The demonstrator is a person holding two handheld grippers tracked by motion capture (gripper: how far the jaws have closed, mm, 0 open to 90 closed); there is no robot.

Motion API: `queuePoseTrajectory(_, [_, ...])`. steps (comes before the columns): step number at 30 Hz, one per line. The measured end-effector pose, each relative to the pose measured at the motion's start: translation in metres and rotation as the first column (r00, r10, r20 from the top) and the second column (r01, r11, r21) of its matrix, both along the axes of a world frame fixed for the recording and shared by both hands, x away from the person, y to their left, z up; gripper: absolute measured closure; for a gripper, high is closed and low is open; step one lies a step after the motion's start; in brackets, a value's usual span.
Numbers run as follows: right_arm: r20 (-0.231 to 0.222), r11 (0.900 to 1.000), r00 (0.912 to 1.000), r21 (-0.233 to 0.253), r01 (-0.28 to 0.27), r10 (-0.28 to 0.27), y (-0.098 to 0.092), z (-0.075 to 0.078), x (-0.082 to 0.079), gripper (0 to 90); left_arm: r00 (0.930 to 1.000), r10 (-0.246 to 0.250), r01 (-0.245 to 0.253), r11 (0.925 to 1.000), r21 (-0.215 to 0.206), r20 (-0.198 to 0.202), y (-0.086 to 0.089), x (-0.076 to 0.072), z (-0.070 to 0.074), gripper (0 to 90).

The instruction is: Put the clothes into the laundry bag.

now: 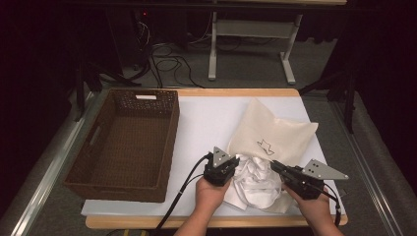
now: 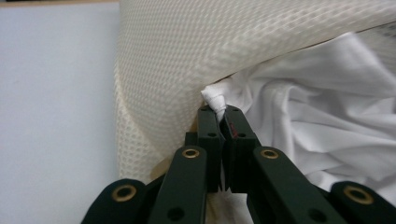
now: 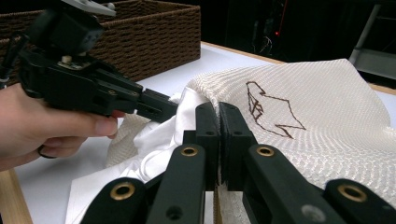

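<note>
Big wicker basket (image 1: 123,142) sits empty on the surface's (image 1: 206,123) left, well apart from the action. The mesh bag (image 1: 275,130) lies right of centre, mouth toward the person, white shirt (image 1: 255,182) bunched at that opening. Right gripper (image 3: 218,116), fingers pressed together, pinches the bag's edge; left gripper (image 2: 223,122) pinches a shirt fold just beside it, the bag's depth straight ahead.

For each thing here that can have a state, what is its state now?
Left gripper: shut on white cloth.
Right gripper: shut on mesh bag.
White cloth: crumpled, partly out of the bag.
Mesh bag: lying flat, mouth lifted.
Basket: empty.
</note>
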State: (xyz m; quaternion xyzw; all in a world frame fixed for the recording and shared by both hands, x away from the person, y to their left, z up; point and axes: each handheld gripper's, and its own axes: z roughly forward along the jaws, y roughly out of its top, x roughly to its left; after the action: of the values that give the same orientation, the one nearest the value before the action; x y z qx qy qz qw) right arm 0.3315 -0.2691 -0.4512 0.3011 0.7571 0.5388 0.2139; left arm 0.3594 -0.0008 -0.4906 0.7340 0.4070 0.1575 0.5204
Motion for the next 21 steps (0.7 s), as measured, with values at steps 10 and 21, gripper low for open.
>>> queuePoseTrajectory(10, [0.001,1.000,0.9999,-0.007,-0.011,0.011,0.005,-0.001,-0.001,88.8,0.9979,-0.039,0.038,0.9991,0.017,0.052,-0.036,0.000,-0.004,86.7])
queuePoseTrajectory(21, [-0.003,1.000,0.9999,-0.007,-0.013,0.013,0.004,-0.001,-0.001,88.8,0.9996,-0.026,0.026,0.9996,-0.009,-0.010,-0.026,0.011,-0.009,60.9])
